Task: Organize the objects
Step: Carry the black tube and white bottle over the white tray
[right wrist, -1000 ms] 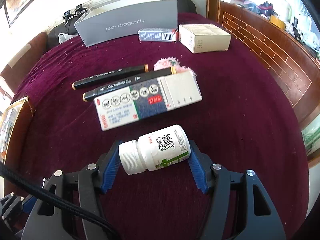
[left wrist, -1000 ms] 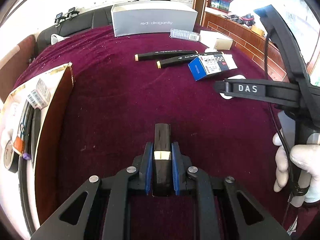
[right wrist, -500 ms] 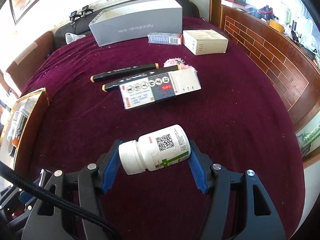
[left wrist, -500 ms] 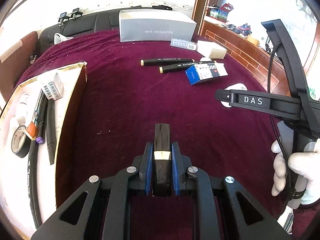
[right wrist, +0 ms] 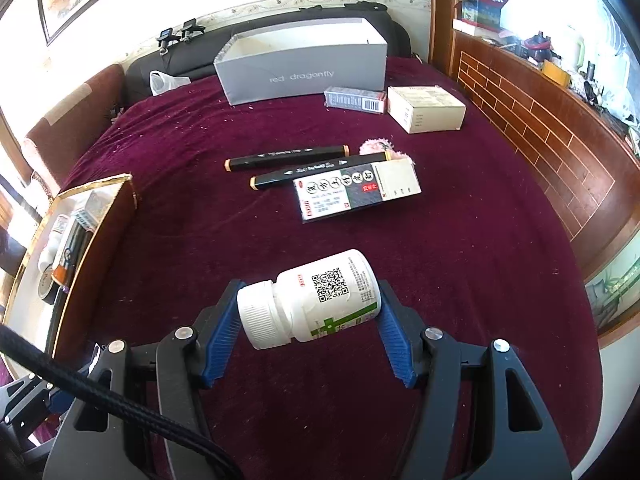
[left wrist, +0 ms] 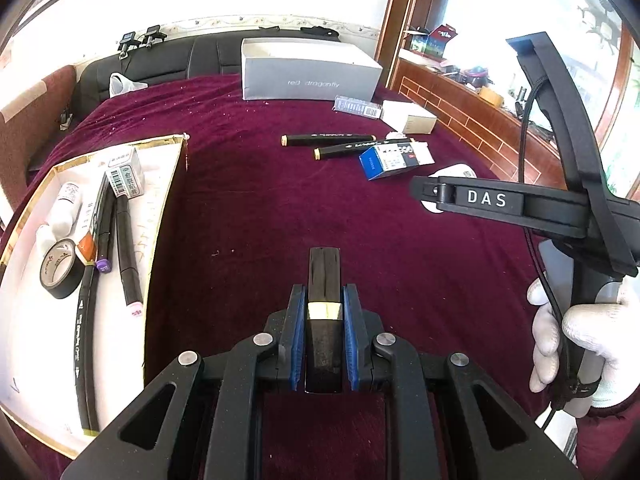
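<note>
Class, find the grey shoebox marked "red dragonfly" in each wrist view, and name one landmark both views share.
Left wrist: grey shoebox sits top centre, at the cloth's far edge.
Right wrist: grey shoebox sits top centre, slightly left.
Shared landmark: two black markers lying side by side mid-cloth.

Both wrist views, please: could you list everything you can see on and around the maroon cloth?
grey box: one, open-topped, far end.
small barcode carton: one, beside grey box.
cream box: one, far right.
markers on cloth: two, black, mid-table.
medicine carton: one, white and dark, touching the nearer marker.
pink fluffy item: one, behind the carton.
tray: one, gold-edged, white inside, left; holds markers, tape roll, small bottle, small box.
held marker: one, black, in left tongs.
pill bottle: one, white, in right tongs.
gloved hand: white, on the right handle.
</note>
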`<state>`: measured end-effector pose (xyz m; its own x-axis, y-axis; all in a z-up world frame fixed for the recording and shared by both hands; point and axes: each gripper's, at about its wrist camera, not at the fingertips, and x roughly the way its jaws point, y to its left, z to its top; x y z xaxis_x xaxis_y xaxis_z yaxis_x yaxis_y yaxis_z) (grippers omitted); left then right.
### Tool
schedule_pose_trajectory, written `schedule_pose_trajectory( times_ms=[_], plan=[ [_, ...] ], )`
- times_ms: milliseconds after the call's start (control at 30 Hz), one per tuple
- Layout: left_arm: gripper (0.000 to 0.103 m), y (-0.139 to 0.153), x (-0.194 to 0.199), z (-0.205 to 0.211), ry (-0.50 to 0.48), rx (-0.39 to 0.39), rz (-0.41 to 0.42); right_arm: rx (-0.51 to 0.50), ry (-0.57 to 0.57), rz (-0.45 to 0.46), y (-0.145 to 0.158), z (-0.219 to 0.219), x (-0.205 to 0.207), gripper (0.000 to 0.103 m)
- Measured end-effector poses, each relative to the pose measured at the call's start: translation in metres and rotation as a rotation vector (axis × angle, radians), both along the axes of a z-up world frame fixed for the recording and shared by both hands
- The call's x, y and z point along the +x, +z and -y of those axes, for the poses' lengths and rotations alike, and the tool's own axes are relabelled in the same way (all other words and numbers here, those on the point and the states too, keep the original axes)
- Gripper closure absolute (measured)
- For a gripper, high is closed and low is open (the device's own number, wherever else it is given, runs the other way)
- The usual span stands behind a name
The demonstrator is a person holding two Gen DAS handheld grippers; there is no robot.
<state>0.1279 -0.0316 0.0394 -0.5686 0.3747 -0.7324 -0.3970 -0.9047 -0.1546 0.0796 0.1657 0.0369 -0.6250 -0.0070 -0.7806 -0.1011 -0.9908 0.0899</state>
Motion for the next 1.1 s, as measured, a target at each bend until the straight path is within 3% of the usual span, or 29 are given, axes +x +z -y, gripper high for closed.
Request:
schedule_pose_trajectory(
  times_ms=[700,1100],
  plan=[
    [0.089,0.031,0.022,0.072,0.088,0.089,-0.087,0.004,0.141,-0.093,0.048,0.072,0.02,0.04],
    [0.089,0.041,0.009,0.134,0.206,0.066,-0.136,0.0,0.29,-0.131,0.071,0.137,0.02,0.04]
  ],
)
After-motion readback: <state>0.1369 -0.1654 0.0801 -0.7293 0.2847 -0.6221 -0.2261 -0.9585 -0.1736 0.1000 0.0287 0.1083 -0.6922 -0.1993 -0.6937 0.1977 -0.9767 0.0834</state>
